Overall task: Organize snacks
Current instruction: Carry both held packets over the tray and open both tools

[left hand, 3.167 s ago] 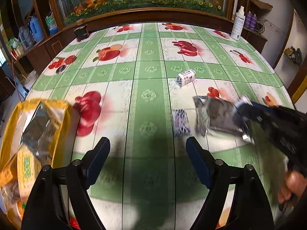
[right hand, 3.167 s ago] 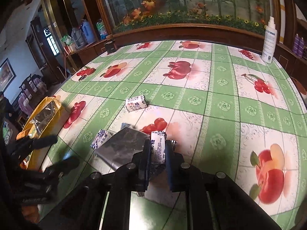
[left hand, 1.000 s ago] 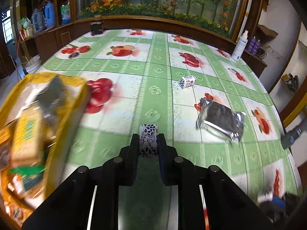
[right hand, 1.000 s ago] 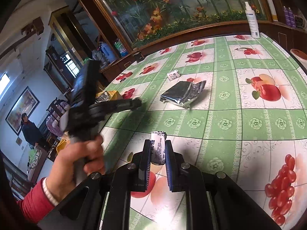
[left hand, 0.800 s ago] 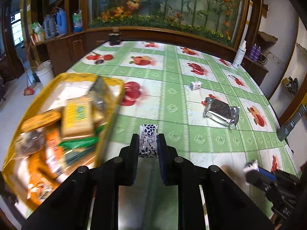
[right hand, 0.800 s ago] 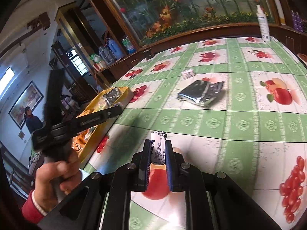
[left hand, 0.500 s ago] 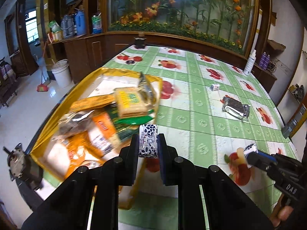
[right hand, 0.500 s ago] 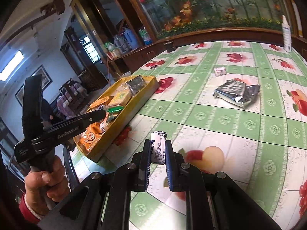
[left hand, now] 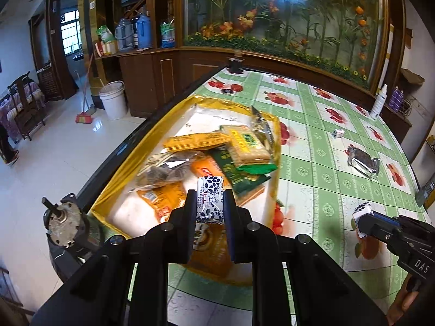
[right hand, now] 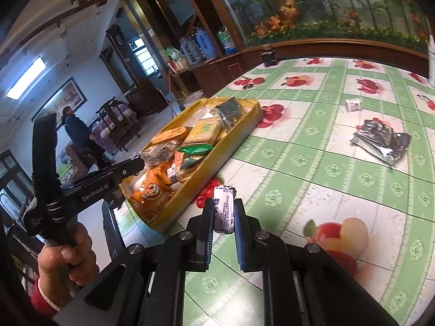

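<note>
I've swung both claws across the bench: my left claw, clamped on a spotted candy, now hangs over the yellow tray; my right claw grips a white candy just short of it. Dropping comes next, I judge.

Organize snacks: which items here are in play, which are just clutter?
In play:
- yellow tray of snacks
- patterned candy in left claw
- white candy in right claw
- foil packet
- small white packet

Clutter:
- spray bottle
- white bucket
- broom
</note>
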{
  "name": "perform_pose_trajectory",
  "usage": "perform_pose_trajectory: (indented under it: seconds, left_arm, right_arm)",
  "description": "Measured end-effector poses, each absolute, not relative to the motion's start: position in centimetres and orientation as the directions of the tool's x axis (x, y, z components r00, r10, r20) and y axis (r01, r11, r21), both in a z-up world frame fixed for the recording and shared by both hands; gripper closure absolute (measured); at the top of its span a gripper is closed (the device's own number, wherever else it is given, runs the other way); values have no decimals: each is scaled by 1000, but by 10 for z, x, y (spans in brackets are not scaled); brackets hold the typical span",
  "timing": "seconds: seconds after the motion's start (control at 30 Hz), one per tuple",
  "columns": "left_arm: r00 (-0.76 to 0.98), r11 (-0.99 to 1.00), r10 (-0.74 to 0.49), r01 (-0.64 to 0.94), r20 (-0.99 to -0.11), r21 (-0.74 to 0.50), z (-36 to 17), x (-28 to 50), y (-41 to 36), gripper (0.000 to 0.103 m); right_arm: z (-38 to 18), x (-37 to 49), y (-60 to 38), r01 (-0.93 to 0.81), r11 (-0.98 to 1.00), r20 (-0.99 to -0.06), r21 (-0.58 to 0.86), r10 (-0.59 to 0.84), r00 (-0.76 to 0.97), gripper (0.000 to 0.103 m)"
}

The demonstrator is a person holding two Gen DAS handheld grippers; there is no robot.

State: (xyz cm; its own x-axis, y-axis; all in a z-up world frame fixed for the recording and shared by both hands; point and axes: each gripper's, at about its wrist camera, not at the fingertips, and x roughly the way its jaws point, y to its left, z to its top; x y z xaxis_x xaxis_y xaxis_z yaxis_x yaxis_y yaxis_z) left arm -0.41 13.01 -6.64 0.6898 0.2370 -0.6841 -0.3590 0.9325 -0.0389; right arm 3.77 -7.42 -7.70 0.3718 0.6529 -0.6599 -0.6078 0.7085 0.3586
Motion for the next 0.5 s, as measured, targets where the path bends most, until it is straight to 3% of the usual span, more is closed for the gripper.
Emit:
perform_pose_trajectory:
  seconds: [0.5]
  left_arm:
    - [644,890,321,-457,-694,-12,-77,-7,174,87]
  right_arm:
    - [-67,47,17,-717,614,-655,329,695,295,90]
